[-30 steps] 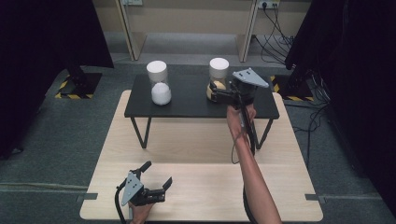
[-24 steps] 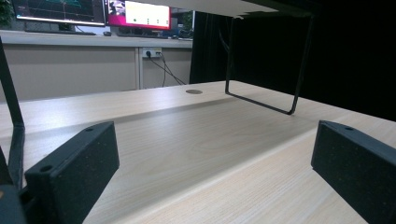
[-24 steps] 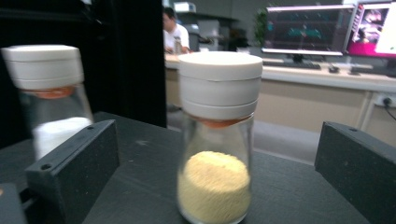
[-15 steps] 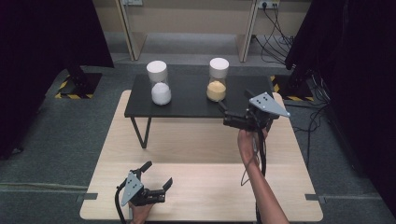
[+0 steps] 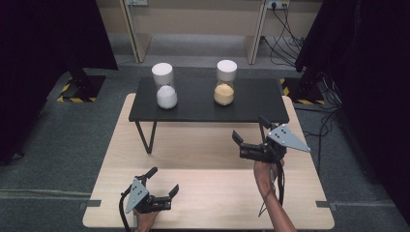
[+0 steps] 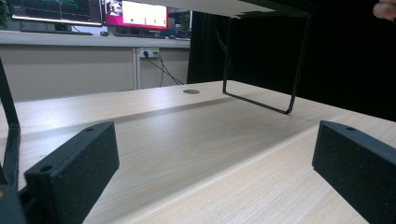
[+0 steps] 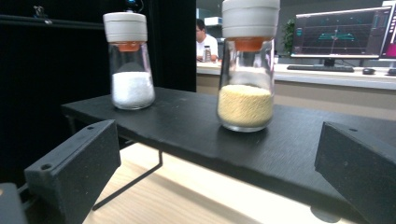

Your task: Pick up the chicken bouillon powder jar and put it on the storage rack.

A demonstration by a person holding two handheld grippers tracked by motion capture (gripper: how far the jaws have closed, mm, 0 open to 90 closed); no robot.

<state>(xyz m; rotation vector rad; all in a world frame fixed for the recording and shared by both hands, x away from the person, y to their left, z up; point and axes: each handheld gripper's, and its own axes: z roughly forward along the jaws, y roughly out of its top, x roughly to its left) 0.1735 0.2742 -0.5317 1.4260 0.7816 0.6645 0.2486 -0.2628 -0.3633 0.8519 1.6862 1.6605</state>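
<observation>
The left tongs (image 5: 163, 182) rest low on the counter (image 5: 203, 193) near its front edge, jaws spread, nothing between them. The white jar (image 5: 165, 86) stands upright on the left of the black shelf (image 5: 193, 104), well apart from them. The yellow jar (image 5: 225, 82) stands upright to its right. The right tongs (image 5: 251, 130) hover in front of the shelf, jaws wide and empty, facing the yellow jar (image 7: 246, 65), near but apart.
</observation>
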